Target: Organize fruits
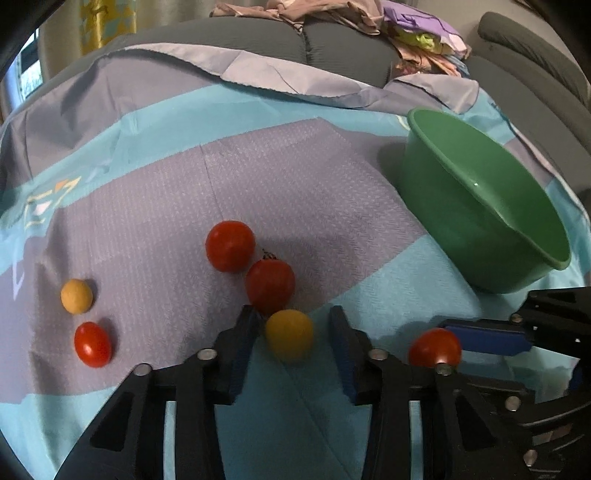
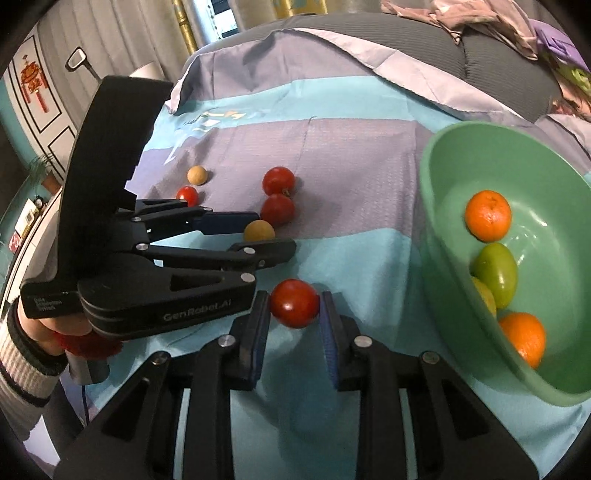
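Note:
A yellow round fruit (image 1: 289, 334) lies on the striped cloth between the fingers of my left gripper (image 1: 294, 323). One pad is close against it and a gap shows at the other, so the gripper is open. My right gripper (image 2: 294, 306) is shut on a red tomato (image 2: 294, 303), just left of the green bowl (image 2: 428, 206). In the bowl lie two oranges (image 2: 487, 215), a green fruit (image 2: 495, 273) and a partly hidden yellow one. Two red tomatoes (image 1: 229, 245) (image 1: 269, 286) touch each other just beyond the yellow fruit. A small yellow fruit (image 1: 76, 296) and a small red tomato (image 1: 92, 344) sit far left.
The blue and lilac cloth (image 1: 295, 177) covers a grey sofa (image 1: 332, 48) that carries a heap of clothes (image 1: 406, 29). A striped sleeve (image 2: 22, 365) holds the left gripper at the left edge. The two grippers stand close together.

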Demonstrator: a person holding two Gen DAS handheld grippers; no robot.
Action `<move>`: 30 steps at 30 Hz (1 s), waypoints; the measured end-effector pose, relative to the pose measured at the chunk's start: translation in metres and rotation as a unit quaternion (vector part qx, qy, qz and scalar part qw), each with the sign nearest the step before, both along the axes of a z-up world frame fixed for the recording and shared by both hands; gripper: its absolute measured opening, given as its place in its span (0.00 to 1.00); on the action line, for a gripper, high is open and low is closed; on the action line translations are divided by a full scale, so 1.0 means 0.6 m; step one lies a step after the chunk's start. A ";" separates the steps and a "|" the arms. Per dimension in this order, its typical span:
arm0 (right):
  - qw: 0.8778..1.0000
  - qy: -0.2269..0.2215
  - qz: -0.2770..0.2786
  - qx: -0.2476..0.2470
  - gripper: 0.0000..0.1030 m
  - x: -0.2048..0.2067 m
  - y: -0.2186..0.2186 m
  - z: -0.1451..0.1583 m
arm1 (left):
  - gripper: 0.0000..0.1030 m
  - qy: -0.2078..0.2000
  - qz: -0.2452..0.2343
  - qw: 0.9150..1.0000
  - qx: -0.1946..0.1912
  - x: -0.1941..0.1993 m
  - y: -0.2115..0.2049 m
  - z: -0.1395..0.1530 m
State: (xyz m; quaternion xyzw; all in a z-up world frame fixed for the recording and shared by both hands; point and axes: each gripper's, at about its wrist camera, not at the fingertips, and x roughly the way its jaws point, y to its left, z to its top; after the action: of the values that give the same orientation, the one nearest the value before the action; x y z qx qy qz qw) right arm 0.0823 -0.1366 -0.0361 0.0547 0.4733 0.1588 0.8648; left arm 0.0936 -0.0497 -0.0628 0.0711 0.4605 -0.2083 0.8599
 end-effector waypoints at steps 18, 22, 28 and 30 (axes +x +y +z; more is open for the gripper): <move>1.000 0.003 -0.011 0.014 0.27 -0.008 -0.001 0.001 | 0.25 -0.001 0.035 0.999 -0.029 -0.029 0.045 0.018; 1.000 0.000 -0.012 0.016 0.27 -0.014 0.003 0.007 | 0.25 -0.002 0.051 0.998 -0.040 -0.046 0.071 0.029; 1.000 -0.007 -0.009 0.018 0.27 -0.027 0.009 0.020 | 0.25 -0.006 0.086 0.994 -0.063 -0.083 0.124 0.047; 1.000 -0.010 -0.008 0.019 0.27 -0.033 0.011 0.025 | 0.25 -0.007 0.096 0.993 -0.069 -0.095 0.141 0.052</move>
State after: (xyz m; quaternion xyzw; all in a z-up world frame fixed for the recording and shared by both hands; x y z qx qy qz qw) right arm 0.0626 -0.1300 -0.0213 0.0733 0.4614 0.1615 0.8693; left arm 0.0363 0.0352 -0.0313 -0.0318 0.4436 -0.1555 0.8820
